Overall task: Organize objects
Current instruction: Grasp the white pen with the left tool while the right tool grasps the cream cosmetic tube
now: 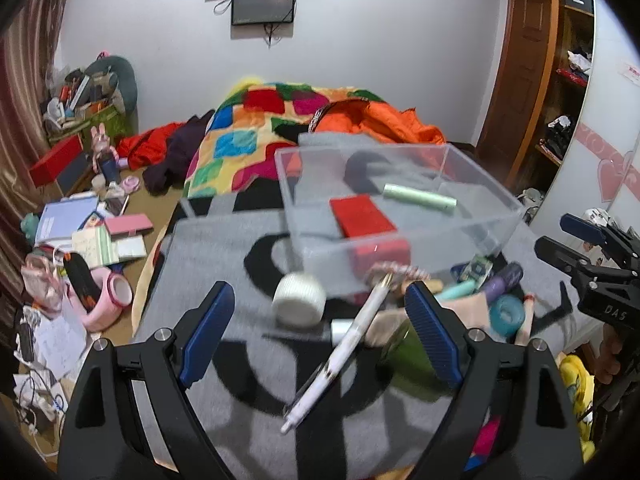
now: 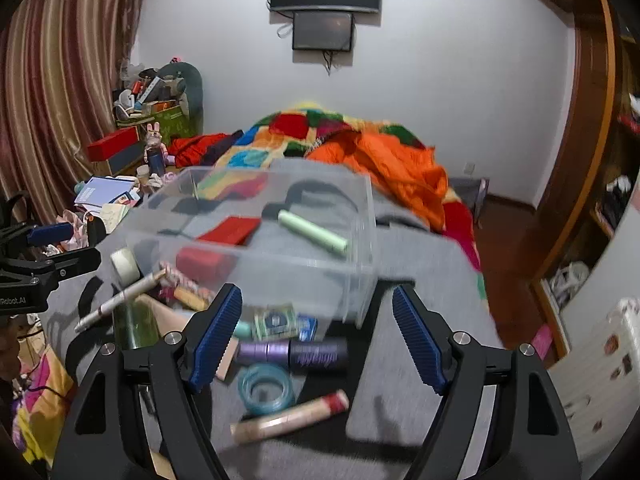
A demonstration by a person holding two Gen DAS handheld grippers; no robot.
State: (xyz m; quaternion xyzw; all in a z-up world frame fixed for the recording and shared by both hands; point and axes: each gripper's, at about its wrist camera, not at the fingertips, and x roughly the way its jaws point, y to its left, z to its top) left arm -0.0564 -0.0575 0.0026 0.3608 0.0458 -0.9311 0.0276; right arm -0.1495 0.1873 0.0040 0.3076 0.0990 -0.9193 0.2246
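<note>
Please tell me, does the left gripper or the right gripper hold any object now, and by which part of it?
Nothing is held. The left gripper and the right gripper both stand open, with no pad pressing on anything.

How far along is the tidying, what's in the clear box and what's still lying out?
Done: a red box and a green tube lie in the clear box. In hand: nothing; the left tongs and right tongs are both open and empty. Left on the grey blanket: a white pen, white tape roll, purple tube, blue tape roll and more.
</note>
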